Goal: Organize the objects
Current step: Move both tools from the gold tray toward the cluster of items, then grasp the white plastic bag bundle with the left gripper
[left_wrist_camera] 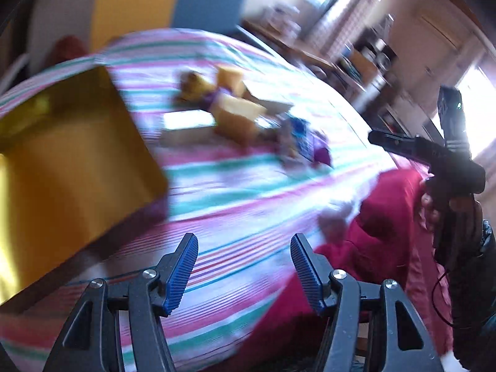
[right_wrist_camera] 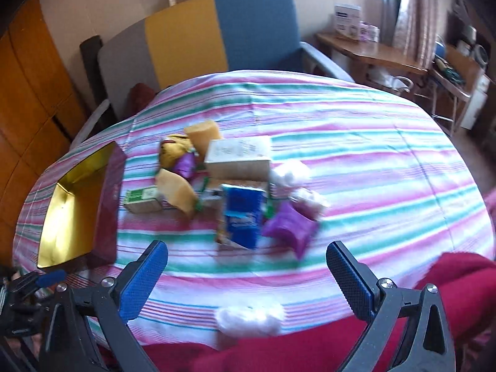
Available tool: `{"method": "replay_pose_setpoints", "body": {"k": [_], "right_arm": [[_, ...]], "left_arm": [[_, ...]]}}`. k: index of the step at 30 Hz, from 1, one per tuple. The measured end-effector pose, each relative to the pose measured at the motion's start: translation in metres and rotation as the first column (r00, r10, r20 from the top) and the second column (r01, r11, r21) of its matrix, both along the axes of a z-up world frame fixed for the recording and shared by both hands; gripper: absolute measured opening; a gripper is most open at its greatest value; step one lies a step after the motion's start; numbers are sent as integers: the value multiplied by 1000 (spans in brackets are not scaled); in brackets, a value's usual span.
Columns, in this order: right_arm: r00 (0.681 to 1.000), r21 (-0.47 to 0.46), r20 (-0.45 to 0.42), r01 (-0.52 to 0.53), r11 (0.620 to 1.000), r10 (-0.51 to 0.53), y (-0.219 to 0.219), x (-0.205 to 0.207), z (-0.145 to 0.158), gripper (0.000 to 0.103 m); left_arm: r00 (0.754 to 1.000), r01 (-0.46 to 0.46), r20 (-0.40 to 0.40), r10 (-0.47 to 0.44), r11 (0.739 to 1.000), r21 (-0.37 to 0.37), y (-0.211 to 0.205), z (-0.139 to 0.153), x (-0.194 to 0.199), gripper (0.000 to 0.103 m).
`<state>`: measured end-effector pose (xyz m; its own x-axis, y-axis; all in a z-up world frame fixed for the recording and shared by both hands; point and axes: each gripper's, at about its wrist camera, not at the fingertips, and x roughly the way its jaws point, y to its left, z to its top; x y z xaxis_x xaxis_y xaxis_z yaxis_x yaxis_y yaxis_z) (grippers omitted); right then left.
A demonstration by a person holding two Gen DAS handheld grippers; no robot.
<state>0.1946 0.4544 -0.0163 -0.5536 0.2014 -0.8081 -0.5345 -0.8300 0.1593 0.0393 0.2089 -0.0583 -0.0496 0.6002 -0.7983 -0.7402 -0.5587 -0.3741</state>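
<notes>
A heap of small items lies mid-table on the striped cloth: a blue packet, a purple pouch, a cardboard box, yellow sponges, a green-and-white carton and white cotton tufts. Another white tuft sits at the near edge. A maroon box with a gold inside stands open on the left, seen large and blurred in the left wrist view. My right gripper hangs open and empty before the heap. My left gripper is open and empty beside the gold box.
A red garment covers the near table edge. A chair with blue, yellow and grey panels stands behind the table, and a wooden desk at the back right. A hand holds the right gripper's body.
</notes>
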Motion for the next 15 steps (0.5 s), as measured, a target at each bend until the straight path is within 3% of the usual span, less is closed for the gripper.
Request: {"method": "replay_pose_setpoints", "body": {"k": [3, 6, 8, 11, 14, 15], "right_arm": [[999, -2, -9, 30, 1000, -30, 7, 14, -1, 103], [998, -12, -31, 61, 998, -61, 14, 26, 0, 103], [996, -21, -47, 80, 997, -81, 20, 33, 1, 103], [994, -32, -55, 92, 995, -94, 26, 40, 0, 103], [993, -47, -63, 101, 994, -104, 33, 46, -2, 103], [992, -49, -65, 104, 993, -107, 35, 48, -3, 103]], "left_arm": [[993, 110, 43, -110, 994, 14, 31, -6, 11, 62], [976, 216, 33, -217, 976, 37, 70, -11, 19, 61], [955, 298, -7, -298, 954, 40, 93, -13, 27, 61], [895, 445, -50, -444, 895, 11, 124, -22, 40, 61], [859, 509, -42, -510, 860, -17, 149, -36, 44, 61], [858, 512, -31, -512, 859, -14, 154, -39, 44, 61]]}}
